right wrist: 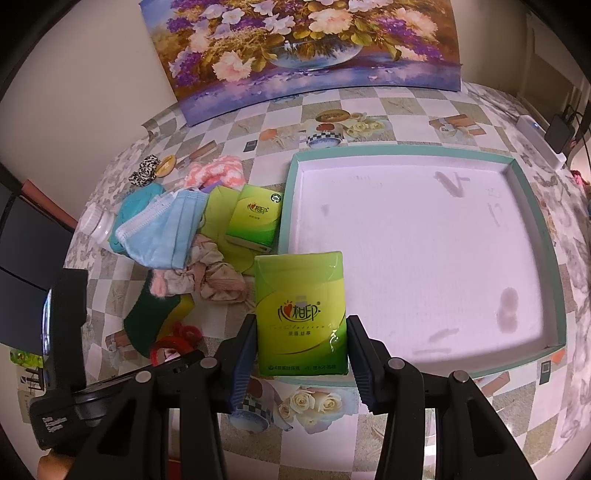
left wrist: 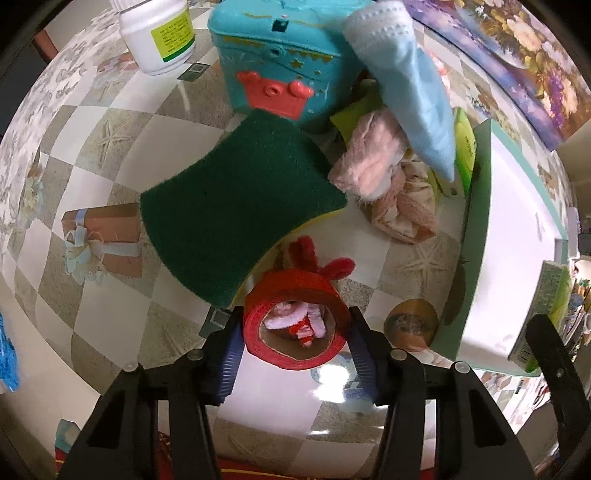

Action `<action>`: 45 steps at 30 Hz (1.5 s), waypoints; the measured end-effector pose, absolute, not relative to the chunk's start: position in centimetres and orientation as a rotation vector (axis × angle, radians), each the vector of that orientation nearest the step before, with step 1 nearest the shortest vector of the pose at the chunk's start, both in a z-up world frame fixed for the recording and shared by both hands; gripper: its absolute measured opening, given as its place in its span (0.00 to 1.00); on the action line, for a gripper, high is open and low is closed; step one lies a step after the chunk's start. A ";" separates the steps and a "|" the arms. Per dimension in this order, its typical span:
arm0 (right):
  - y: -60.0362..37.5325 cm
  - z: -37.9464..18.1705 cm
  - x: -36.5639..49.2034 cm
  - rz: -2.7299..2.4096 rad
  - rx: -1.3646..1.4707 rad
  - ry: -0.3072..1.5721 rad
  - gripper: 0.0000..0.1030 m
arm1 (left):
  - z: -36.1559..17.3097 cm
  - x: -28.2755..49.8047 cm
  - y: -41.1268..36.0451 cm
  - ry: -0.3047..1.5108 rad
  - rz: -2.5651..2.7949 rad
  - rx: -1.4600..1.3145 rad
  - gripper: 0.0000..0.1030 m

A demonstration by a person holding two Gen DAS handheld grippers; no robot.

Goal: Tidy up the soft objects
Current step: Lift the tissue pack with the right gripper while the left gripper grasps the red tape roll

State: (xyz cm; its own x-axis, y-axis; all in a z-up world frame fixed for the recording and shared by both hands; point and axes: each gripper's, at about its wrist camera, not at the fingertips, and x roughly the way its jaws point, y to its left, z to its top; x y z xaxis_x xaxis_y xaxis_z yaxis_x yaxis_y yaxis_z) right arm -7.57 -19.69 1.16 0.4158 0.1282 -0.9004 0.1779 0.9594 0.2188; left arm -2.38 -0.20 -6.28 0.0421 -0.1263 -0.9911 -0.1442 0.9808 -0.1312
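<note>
My left gripper [left wrist: 295, 332] points down at the table, its blue pads against both sides of a red tape roll [left wrist: 291, 295] with pink and red fuzzy stems inside. A dark green scouring sponge [left wrist: 236, 206] lies just beyond the roll. My right gripper [right wrist: 302, 343] is shut on a green tissue pack [right wrist: 301, 310], held over the near left rim of the white tray [right wrist: 291, 206]. A second tissue pack [right wrist: 255, 218], a blue face mask [right wrist: 166, 229] and crumpled pink cloths [right wrist: 218, 280] lie in a pile left of the tray.
A teal toy box [left wrist: 280, 62] and a white bottle [left wrist: 159, 33] stand behind the sponge. A leopard-print scrunchie [right wrist: 146, 170] and a pink knitted piece [right wrist: 218, 171] lie farther back. A flower painting [right wrist: 303, 48] leans on the wall. The tray's floor [right wrist: 406, 240] is bare.
</note>
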 end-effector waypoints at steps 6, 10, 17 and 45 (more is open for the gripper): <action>-19.7 1.4 -7.7 -0.036 0.307 1.139 0.48 | -3.4 -2.8 0.9 1.475 -0.015 -0.251 0.53; -20.1 1.6 -7.7 -0.042 0.325 1.131 0.48 | -1.2 -3.4 0.1 1.423 -0.040 -0.219 0.53; -22.6 1.5 -7.4 -0.126 0.366 1.120 0.49 | 1.6 -4.0 -3.1 1.334 -0.103 -0.117 0.53; -37.8 -0.6 -10.5 -0.588 0.599 1.095 0.49 | -0.8 -2.6 -18.5 1.292 -0.382 0.072 0.53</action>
State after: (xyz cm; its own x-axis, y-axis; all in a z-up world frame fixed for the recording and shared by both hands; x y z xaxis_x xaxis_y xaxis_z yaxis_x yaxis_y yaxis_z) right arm -10.54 -37.77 -0.58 0.3422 -0.1391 -0.9293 0.6977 0.7001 0.1521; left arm -2.63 -18.53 -0.77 0.2220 -0.2364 -0.9459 0.3157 0.9353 -0.1597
